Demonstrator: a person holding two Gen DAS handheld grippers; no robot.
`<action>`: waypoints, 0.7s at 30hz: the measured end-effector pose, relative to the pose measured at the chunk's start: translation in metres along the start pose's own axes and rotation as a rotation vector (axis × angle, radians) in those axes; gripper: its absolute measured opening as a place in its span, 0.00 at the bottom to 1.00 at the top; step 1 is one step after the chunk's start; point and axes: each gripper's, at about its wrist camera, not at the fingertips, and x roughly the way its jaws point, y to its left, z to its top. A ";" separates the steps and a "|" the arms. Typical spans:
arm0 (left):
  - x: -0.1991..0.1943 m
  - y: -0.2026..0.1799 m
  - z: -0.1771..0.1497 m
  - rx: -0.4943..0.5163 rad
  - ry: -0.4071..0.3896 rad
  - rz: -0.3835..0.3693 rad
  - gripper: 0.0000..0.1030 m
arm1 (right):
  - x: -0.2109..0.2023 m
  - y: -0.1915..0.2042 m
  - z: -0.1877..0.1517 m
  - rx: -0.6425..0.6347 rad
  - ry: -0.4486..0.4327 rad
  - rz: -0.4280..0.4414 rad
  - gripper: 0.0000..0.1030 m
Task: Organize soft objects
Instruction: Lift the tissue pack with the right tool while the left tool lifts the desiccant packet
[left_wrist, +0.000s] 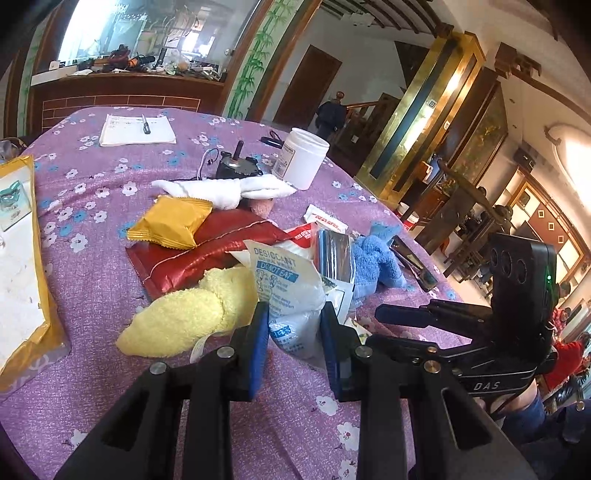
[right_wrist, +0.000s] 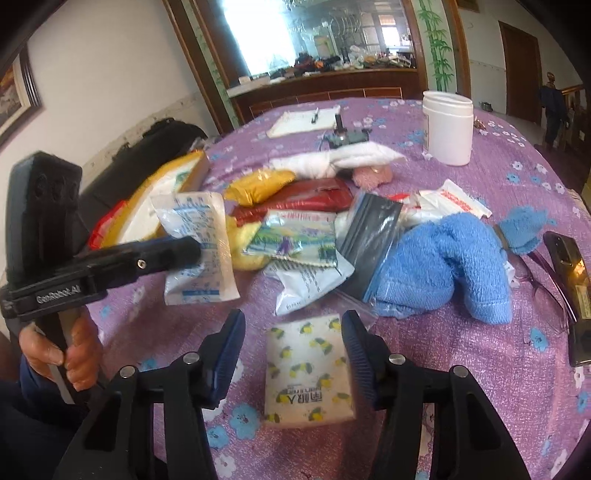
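Observation:
A white desiccant packet with blue print sits between the blue pads of my left gripper, which is shut on it. The right wrist view shows that packet lifted off the purple floral cloth. My right gripper straddles a lemon-print tissue pack lying flat on the cloth. Its jaws stand open, with a gap on the left side. A yellow towel, a blue towel and a white towel lie in the pile beyond.
A red pouch, a gold snack pack, a zip bag and printed sachets are mixed in the pile. A white jar and a notepad stand further back. A phone lies at the right, a yellow envelope at the left.

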 end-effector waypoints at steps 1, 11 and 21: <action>0.000 0.000 -0.001 0.002 0.002 -0.002 0.25 | 0.001 0.002 -0.002 -0.011 0.013 0.001 0.57; -0.001 0.002 -0.002 -0.002 0.000 -0.008 0.25 | 0.025 0.007 -0.020 -0.093 0.131 -0.119 0.53; -0.021 0.008 0.004 -0.026 -0.056 -0.051 0.26 | -0.013 0.015 0.004 -0.075 -0.012 -0.024 0.52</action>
